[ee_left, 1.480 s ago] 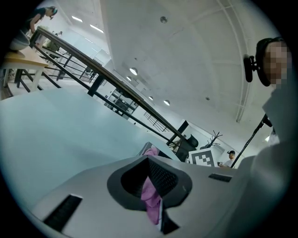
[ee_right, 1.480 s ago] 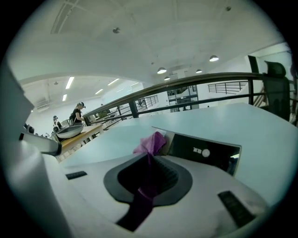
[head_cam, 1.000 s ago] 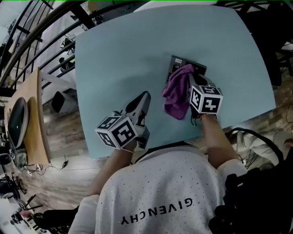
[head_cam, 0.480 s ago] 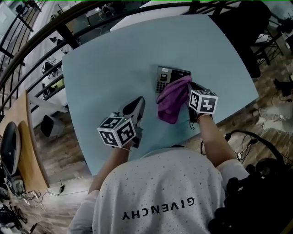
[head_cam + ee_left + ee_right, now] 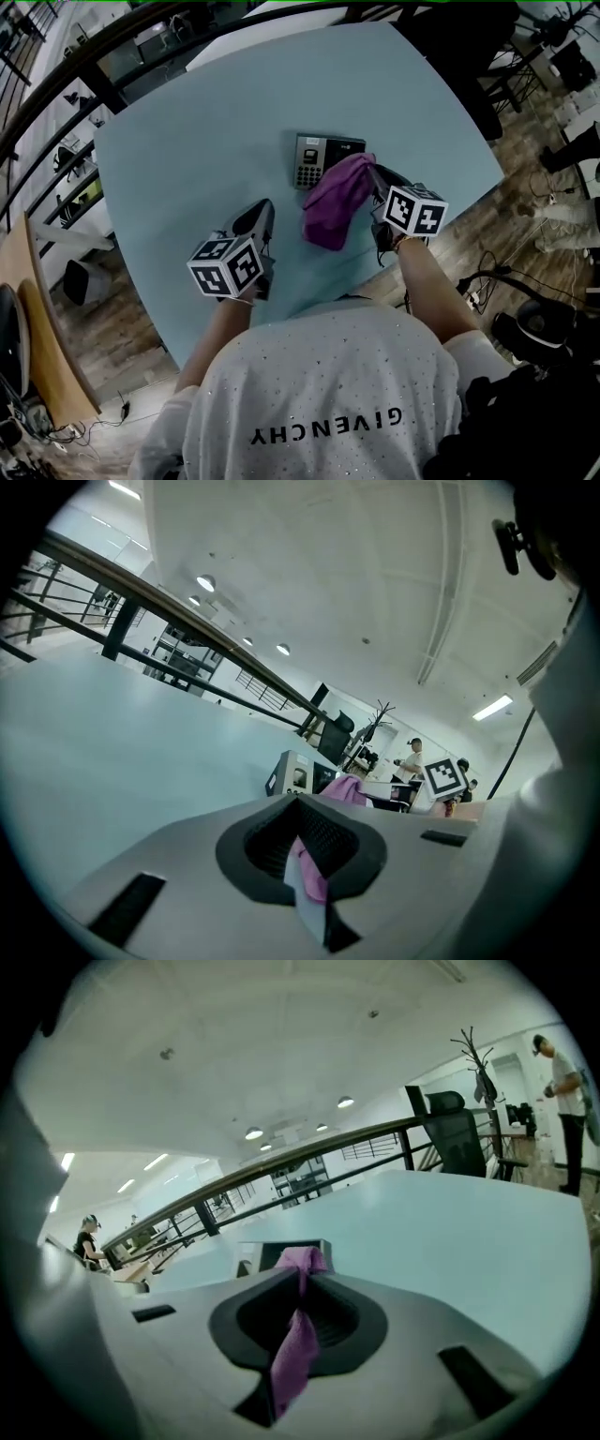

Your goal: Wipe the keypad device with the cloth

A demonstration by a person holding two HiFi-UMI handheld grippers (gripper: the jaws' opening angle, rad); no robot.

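**Cloth drawn back off keypad keys**

Since a second earlier the cloth had slid toward the person. The keys were bared and only the keypad's right edge stayed covered, mid-desk. The right claw was clamped on the cloth. The left claw was closed, empty and well apart. Recommended: a flat, light return stroke, with the left claw steadying the keypad.

Head view: evenly lit, no hard glare. Light blue table reads bright; the floor and frame corners go dark. Purple cloth drops only a soft shadow on it. Strong fisheye, railing bows near the edge. Both gripper views: black vignette all round, close foreground soft, background sharper. Light comes from overhead: round ceiling lights, strip light, ceiling spots slightly blown out.
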